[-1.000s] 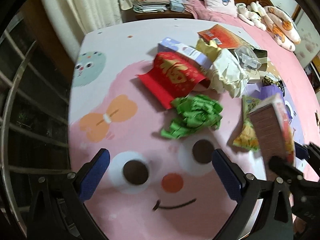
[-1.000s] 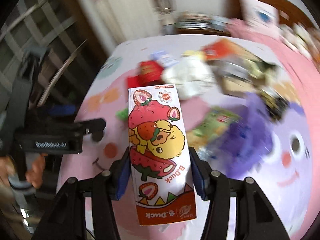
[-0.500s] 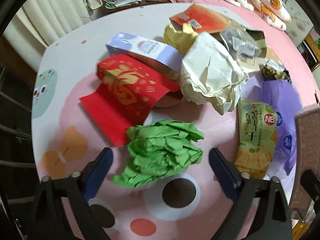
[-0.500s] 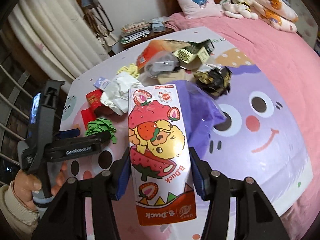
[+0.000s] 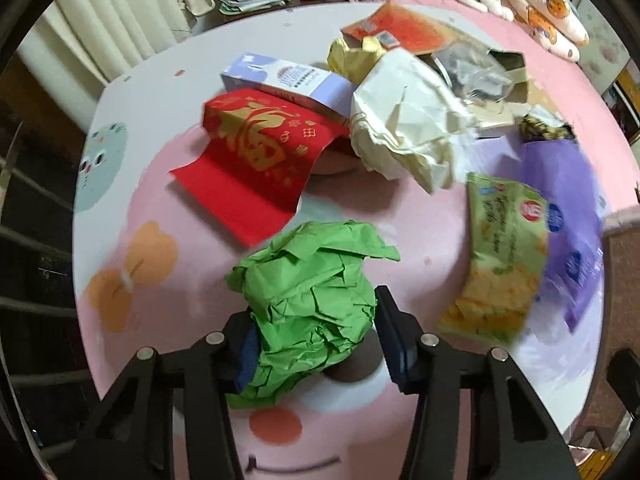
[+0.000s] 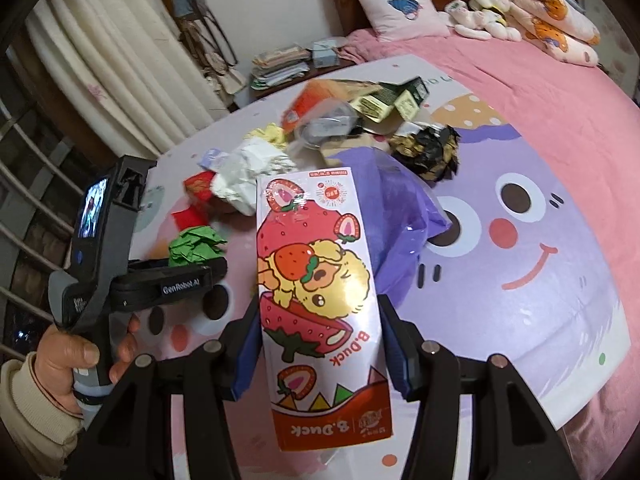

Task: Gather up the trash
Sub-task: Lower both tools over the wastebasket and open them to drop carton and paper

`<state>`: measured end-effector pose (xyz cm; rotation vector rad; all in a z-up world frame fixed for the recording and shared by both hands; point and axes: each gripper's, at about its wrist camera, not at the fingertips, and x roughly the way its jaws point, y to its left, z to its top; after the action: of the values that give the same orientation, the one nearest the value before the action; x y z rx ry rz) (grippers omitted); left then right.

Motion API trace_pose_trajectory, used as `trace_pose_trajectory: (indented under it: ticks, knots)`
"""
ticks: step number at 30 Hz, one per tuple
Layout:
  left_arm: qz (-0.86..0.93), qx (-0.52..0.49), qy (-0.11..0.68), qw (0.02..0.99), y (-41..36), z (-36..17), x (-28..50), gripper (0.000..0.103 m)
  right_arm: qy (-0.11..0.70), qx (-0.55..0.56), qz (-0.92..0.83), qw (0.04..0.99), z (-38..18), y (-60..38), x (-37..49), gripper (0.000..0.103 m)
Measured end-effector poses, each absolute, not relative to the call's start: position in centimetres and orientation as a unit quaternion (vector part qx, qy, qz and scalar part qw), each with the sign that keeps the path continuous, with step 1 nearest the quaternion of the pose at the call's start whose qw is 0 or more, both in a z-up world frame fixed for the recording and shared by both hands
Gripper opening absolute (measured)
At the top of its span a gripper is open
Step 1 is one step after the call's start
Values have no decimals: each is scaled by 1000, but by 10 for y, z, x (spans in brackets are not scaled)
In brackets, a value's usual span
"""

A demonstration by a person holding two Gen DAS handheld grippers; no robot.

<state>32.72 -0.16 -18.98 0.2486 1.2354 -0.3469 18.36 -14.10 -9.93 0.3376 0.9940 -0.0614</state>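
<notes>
Green crumpled paper (image 5: 308, 304) sits between the pads of the left gripper (image 5: 316, 344), whose jaws are closing around it; the wad looks squeezed at its sides, though it still seems to rest on the cartoon-printed mat (image 5: 132, 168). The right gripper (image 6: 320, 344) is pinching a tall strawberry-printed carton (image 6: 316, 292) by its two long edges and holds it upright above the mat. Taking the green wad as the landmark, most of the trash has yet to be gathered: a red envelope (image 5: 260, 156) lies just beyond it, a lilac box (image 5: 288, 80) behind that, a big ball of white paper (image 5: 404, 128) beyond and to the wad's right, and a green snack packet (image 5: 500, 256) beside a purple plastic bag (image 5: 568, 216) well off to its right. Farther back from the wad lie an orange packet (image 5: 400, 28), yellow paper, clear plastic and a dark foil wrapper (too jumbled to sort out fully). No bin is visible in either view. By the look of it the job is early: one piece is in hand, a second is being gripped, and the heap remains.
</notes>
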Motion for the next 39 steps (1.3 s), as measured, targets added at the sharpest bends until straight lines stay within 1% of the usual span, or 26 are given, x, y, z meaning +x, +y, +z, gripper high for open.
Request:
trace_pose_trajectory:
  ticks: [7, 9, 14, 17, 26, 33, 35, 39]
  knots:
    - [-145, 81, 553, 817, 19, -139, 259, 49, 462, 143, 29, 875, -77, -134, 162, 53]
    - [-136, 72, 544, 824, 20, -124, 229, 49, 463, 133, 51, 875, -71, -134, 147, 53]
    - [-117, 52, 528, 840, 13, -106, 159, 49, 467, 104, 92, 873, -61, -138, 107, 53]
    - [-109, 41, 523, 844, 7, -106, 119, 49, 476, 83, 116, 868, -65, -145, 74, 53]
    - [-93, 21, 549, 830, -18, -150, 13, 50, 531, 44, 141, 834, -112, -169, -6, 53]
    - [-90, 36, 579, 809, -29, -199, -20, 50, 580, 41, 136, 802, -175, -177, -42, 53]
    - [-90, 30, 597, 796, -29, -221, -22, 50, 592, 51, 129, 794, -197, -177, -45, 53]
    - [-84, 26, 614, 784, -28, -273, -21, 50, 615, 63, 106, 779, -258, -176, -43, 54]
